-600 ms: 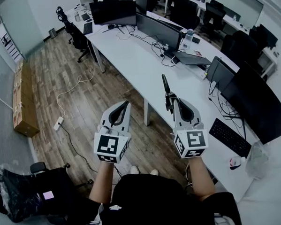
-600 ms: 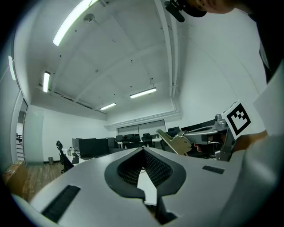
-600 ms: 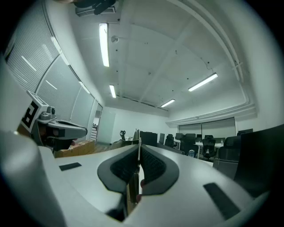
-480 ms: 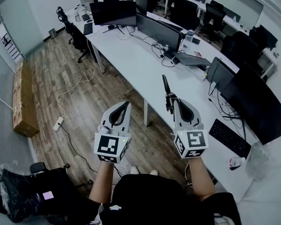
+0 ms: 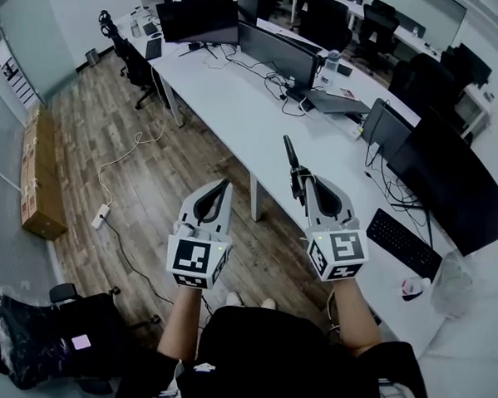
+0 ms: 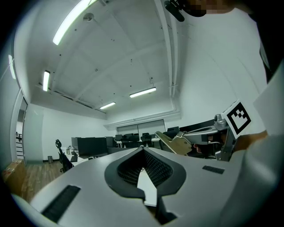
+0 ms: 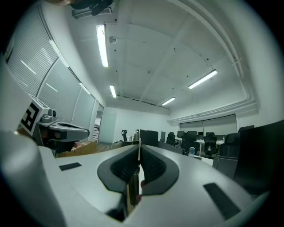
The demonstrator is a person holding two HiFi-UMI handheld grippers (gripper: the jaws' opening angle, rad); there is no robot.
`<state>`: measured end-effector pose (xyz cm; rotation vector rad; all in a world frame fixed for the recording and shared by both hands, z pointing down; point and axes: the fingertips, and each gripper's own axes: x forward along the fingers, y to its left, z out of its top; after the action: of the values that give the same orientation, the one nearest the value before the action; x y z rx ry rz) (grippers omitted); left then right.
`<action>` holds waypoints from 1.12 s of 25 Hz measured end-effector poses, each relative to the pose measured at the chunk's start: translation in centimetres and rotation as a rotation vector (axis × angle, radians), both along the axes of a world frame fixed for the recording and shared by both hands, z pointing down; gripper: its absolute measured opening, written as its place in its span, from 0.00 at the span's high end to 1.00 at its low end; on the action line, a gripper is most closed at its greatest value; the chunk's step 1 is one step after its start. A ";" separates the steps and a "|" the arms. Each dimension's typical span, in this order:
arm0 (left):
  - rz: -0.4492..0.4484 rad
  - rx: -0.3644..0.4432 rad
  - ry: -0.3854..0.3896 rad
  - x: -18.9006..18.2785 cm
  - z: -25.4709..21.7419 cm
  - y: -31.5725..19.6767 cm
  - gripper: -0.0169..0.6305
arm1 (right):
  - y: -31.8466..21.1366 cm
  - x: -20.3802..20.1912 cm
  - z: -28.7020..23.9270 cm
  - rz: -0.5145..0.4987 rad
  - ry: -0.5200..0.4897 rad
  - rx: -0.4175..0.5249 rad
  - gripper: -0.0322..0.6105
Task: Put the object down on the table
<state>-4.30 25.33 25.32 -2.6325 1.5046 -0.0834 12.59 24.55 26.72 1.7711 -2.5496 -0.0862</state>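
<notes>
Hardly anything has shifted: the slim dark object (image 5: 289,159) stays pinched between the pressed-together jaws of the right tool (image 5: 304,181), standing up past its tips over the near edge of the white bench (image 5: 253,111) and seemingly well clear of its top. The left tool (image 5: 223,187), jaws pressed together on nothing, hangs beside the bench over the floor. The set-down looks still to come, and it calls for lowering toward the bench.

No readable text or signs

Monitors (image 5: 198,22) stood along the tabletop (image 5: 227,104), with a keyboard (image 5: 404,242) at its near right. Boxes (image 5: 38,176) lay on the floor (image 5: 148,183) far left
</notes>
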 end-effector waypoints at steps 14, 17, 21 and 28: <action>-0.031 -0.003 -0.001 3.0 1.3 2.2 0.95 | 1.4 3.2 1.4 -0.031 -0.002 0.000 0.91; -0.034 0.000 0.001 3.3 1.3 1.8 0.95 | 1.0 3.5 1.3 -0.034 -0.003 0.005 0.91; -0.037 -0.003 0.004 3.4 1.6 0.8 0.95 | 0.1 3.6 1.6 -0.037 -0.002 0.004 0.91; -0.028 -0.019 0.009 3.3 2.2 -2.2 0.95 | -2.6 3.6 1.9 -0.030 -0.002 -0.010 0.91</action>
<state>-0.96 23.09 27.51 -2.6299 1.5517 -0.0890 16.15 21.96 28.67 1.7315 -2.5738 -0.0722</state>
